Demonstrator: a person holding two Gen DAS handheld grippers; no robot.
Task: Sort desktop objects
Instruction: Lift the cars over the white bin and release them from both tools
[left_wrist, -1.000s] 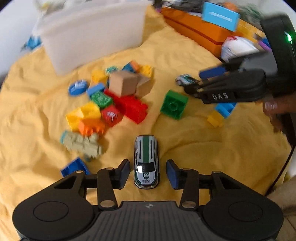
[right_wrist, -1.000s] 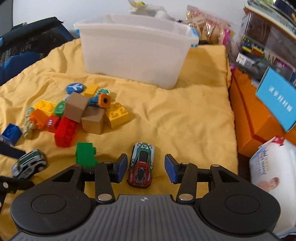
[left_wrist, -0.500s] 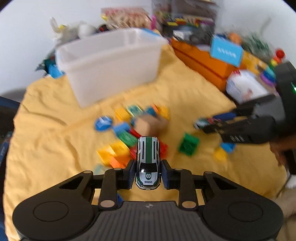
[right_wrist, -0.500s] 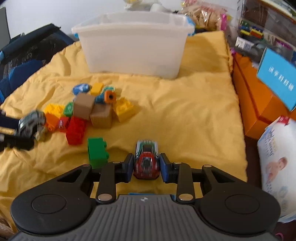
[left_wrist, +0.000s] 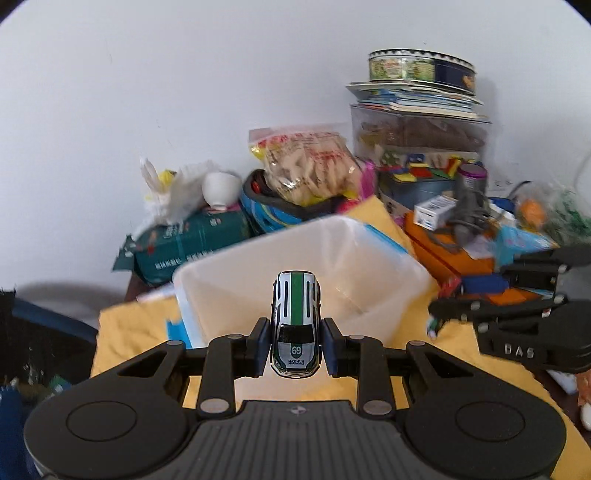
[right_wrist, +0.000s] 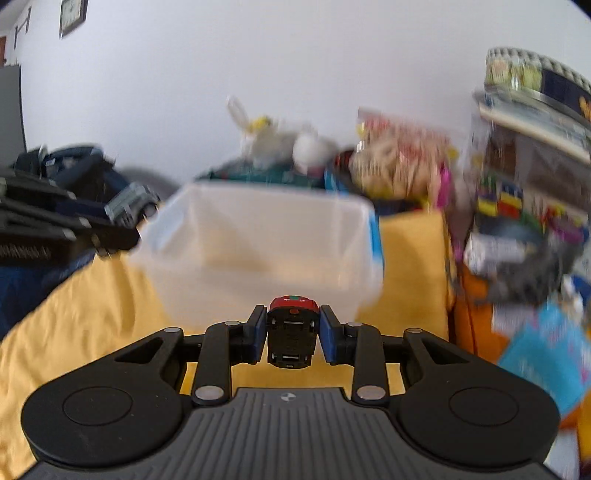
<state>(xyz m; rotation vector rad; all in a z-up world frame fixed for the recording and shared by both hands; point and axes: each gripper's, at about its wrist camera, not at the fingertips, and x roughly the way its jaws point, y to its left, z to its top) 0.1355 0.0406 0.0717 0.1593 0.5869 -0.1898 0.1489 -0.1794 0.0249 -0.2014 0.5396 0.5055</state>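
My left gripper (left_wrist: 294, 347) is shut on a white toy car with a green stripe (left_wrist: 295, 325), held in the air in front of the translucent white bin (left_wrist: 388, 266). In the right wrist view my right gripper (right_wrist: 292, 334) is shut on a red toy car (right_wrist: 293, 332), tipped so its black underside faces the camera, just before the same bin (right_wrist: 258, 240). Each gripper shows in the other's view: the right gripper (left_wrist: 439, 314) at the right edge, the left gripper (right_wrist: 125, 229) with its car (right_wrist: 131, 203) at the left. The bin's inside looks bare.
A yellow cloth (right_wrist: 74, 314) covers the surface under the bin. Behind the bin stand snack bags (left_wrist: 306, 166), a white cup (left_wrist: 221, 188) and a green package (left_wrist: 192, 236). At the right are orange boxes (left_wrist: 454, 258) and a stack of clear boxes with a round tin (left_wrist: 421, 70).
Both grippers closed on their cars on the cloth, then lifted them up and toward the bin. The pile of bricks has dropped out of both views. The red car tipped nose-up.
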